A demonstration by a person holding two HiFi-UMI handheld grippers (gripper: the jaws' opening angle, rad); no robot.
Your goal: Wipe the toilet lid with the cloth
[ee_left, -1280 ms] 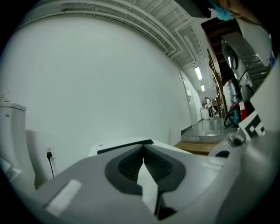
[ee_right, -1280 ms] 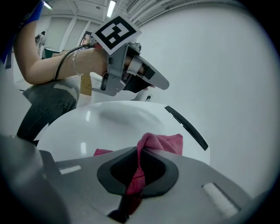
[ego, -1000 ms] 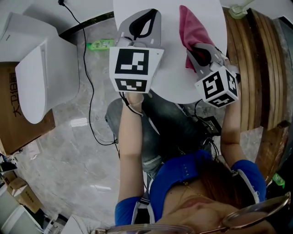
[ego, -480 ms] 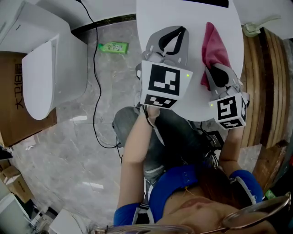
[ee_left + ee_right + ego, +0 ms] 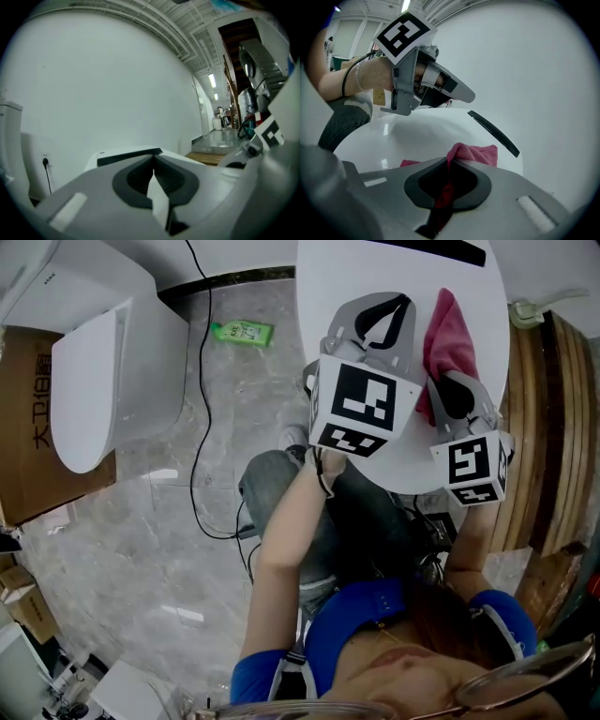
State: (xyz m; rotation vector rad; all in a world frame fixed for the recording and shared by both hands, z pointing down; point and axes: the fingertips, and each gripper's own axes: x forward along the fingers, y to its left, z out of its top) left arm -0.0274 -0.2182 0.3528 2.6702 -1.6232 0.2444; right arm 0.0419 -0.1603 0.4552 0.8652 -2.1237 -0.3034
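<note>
Fingers of my right gripper [image 5: 452,388] clamp the cloth [image 5: 448,334] on the toilet lid [image 5: 361,273], upper centre. Those of my left gripper [image 5: 386,306] are together, empty. Most wiping looks ahead.

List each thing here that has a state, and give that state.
toilet lid: down, closed.
cloth: bunched, pinched in the right gripper, lying on the lid.
right gripper: shut on the cloth.
left gripper: shut, empty.
green bottle: lying on its side on the floor.

Grey marble floor [image 5: 141,549]; white wall [image 5: 93,93]; wooden boards [image 5: 553,427] at right.
</note>
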